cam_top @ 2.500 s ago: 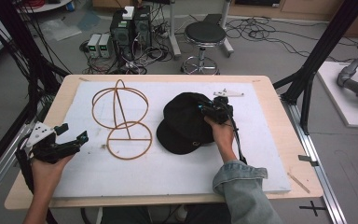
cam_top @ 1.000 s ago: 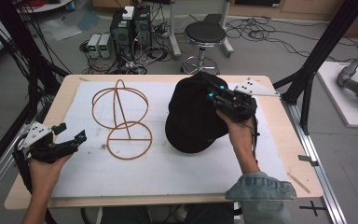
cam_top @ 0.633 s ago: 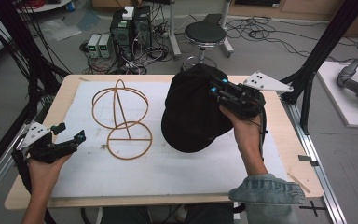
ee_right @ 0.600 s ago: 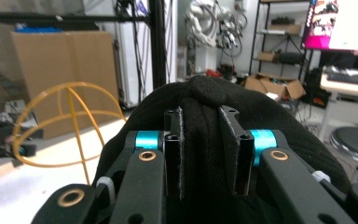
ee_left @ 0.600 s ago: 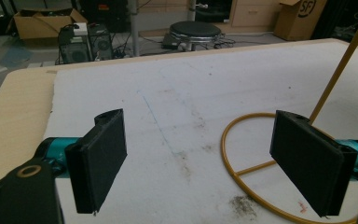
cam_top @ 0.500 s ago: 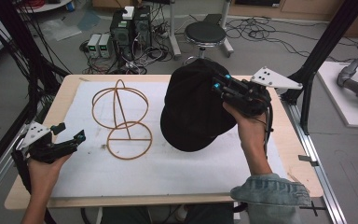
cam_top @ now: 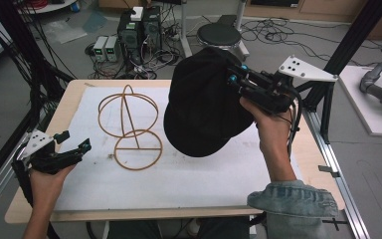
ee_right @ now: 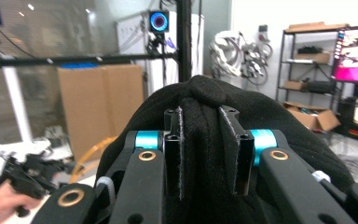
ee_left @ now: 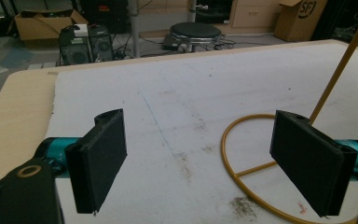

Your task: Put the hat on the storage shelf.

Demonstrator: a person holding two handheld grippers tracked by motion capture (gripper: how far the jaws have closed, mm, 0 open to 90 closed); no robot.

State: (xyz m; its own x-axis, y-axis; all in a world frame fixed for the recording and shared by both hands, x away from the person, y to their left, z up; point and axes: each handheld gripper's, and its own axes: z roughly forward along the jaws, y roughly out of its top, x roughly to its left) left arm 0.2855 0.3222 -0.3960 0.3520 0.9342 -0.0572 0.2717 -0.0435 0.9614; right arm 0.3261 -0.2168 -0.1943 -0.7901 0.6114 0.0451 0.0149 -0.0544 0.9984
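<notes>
A black cap (cam_top: 204, 104) hangs in the air over the right half of the white mat (cam_top: 179, 174), held by my right gripper (cam_top: 235, 74), which is shut on a fold of its fabric. In the right gripper view the jaws pinch the black cloth (ee_right: 205, 135) between them. A tan wire hat stand (cam_top: 129, 124) with a ring base and a domed top stands on the mat, left of the cap. My left gripper (cam_top: 74, 144) rests open near the mat's left edge, its jaws wide apart in the left gripper view (ee_left: 205, 163), beside the stand's ring base (ee_left: 242, 186).
The wooden table (cam_top: 79, 94) has black frame posts at both sides. On the floor behind the table stand a round stool (cam_top: 219, 35) and electronics boxes (cam_top: 129, 30) among cables. A grey plate (cam_top: 306, 68) rides on top of the right gripper.
My right gripper has lifted the black cap off the mat and carried it up and back, tilting it. The left gripper has stayed open at the left edge.
</notes>
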